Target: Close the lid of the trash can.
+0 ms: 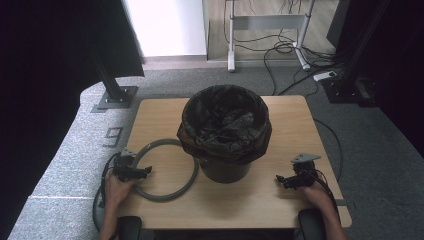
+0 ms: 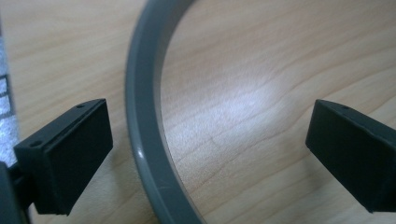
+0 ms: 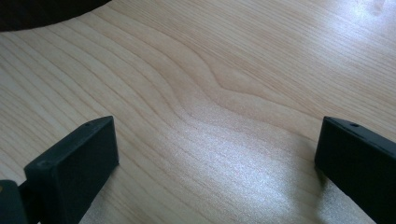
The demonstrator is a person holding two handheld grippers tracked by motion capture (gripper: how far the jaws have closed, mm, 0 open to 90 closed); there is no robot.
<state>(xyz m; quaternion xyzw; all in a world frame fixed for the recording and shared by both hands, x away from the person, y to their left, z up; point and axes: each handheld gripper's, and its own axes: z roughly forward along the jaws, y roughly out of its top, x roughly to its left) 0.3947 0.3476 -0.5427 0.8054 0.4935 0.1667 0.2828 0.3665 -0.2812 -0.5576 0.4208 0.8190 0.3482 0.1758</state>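
A grey ring (image 1: 186,184) lies flat on the wooden table (image 1: 250,210), just left of a black bin (image 1: 226,131) lined with a black bag. My left gripper (image 1: 143,172) hovers over the ring's left arc. Seen from the left gripper view, that ring (image 2: 144,116) curves between the spread jaws, close to the left one, and my left gripper (image 2: 210,135) is open without touching it. At the table's right, my right gripper (image 1: 281,179) is open over bare wood. In the right gripper view the gripper (image 3: 217,154) holds nothing, and the bin's dark base (image 3: 42,11) shows at the top left.
The bin stands mid-table, between the two grippers. Grey carpet surrounds the table, with cables (image 1: 285,50) and a white stand's legs (image 1: 232,60) behind it. Black frame posts (image 1: 112,87) rise at the far left and far right.
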